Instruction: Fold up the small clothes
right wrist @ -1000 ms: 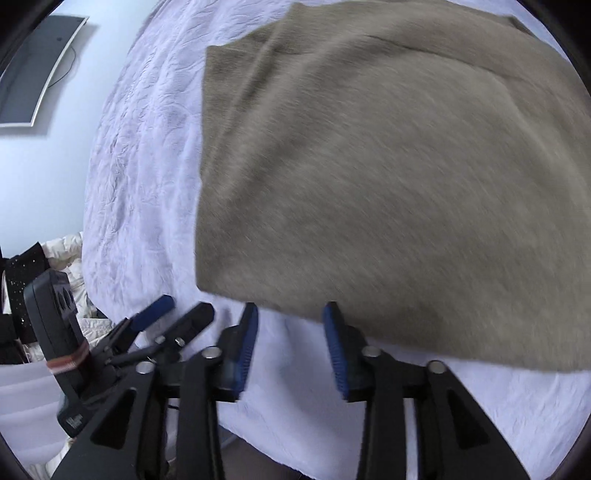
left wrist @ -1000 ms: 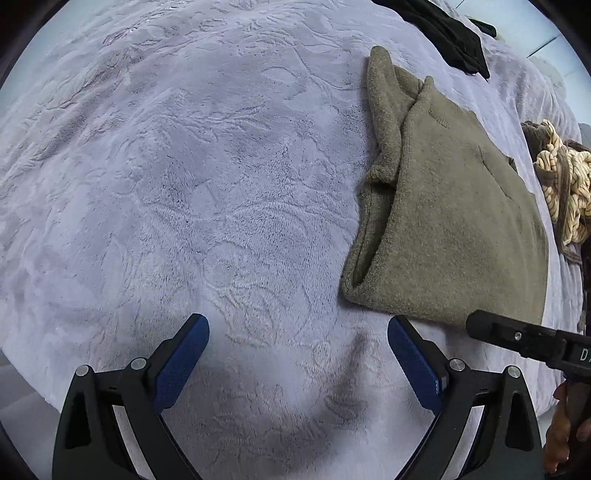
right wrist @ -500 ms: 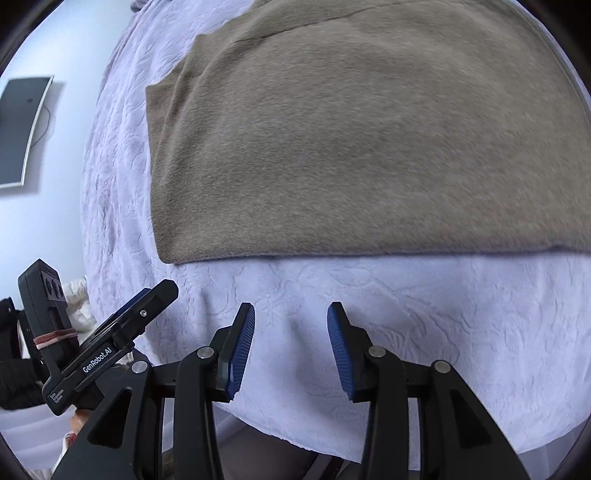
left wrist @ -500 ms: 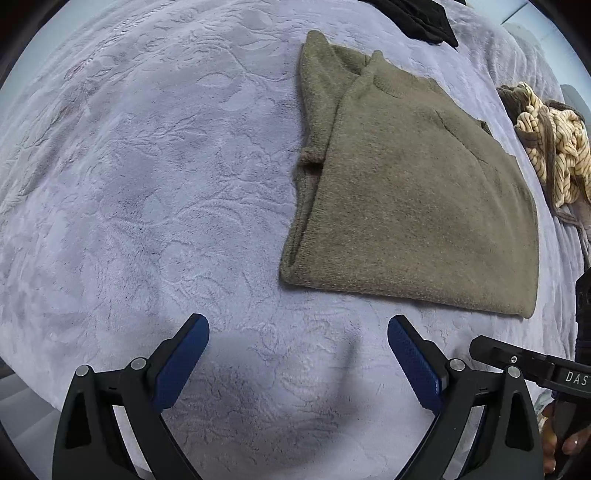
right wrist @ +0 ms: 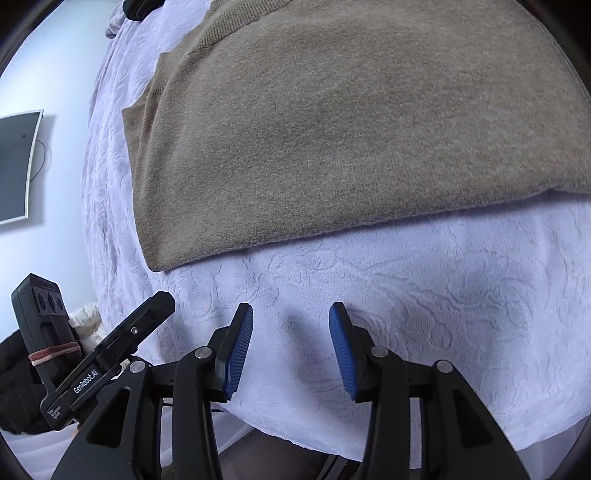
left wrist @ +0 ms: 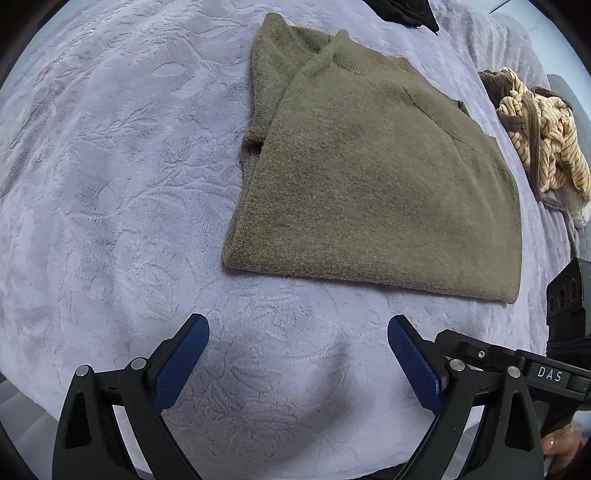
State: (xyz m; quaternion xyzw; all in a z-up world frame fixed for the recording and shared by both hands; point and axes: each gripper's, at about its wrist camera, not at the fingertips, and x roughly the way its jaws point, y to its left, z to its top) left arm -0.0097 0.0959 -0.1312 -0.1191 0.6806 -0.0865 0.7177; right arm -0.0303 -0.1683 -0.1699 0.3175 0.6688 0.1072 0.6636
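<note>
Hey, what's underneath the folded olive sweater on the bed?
The olive sweater lies flat on the lavender embossed bedspread, with its own folded sleeve layer showing along the left edge. Anything else beneath is covered by the knit.

- One olive-brown knitted sweater, folded flat into a rough rectangle on the bed.
- One pale lilac plush bed cover with an embossed leaf pattern.
- One heap of cream cloth with thin dark stripes, at the far right; how many pieces it holds cannot be told.
- One black garment, cut off by the top edge.
- Two black grippers with blue ribbed pads: the left gripper and the right gripper.
- One dark flat screen on the wall.
</note>
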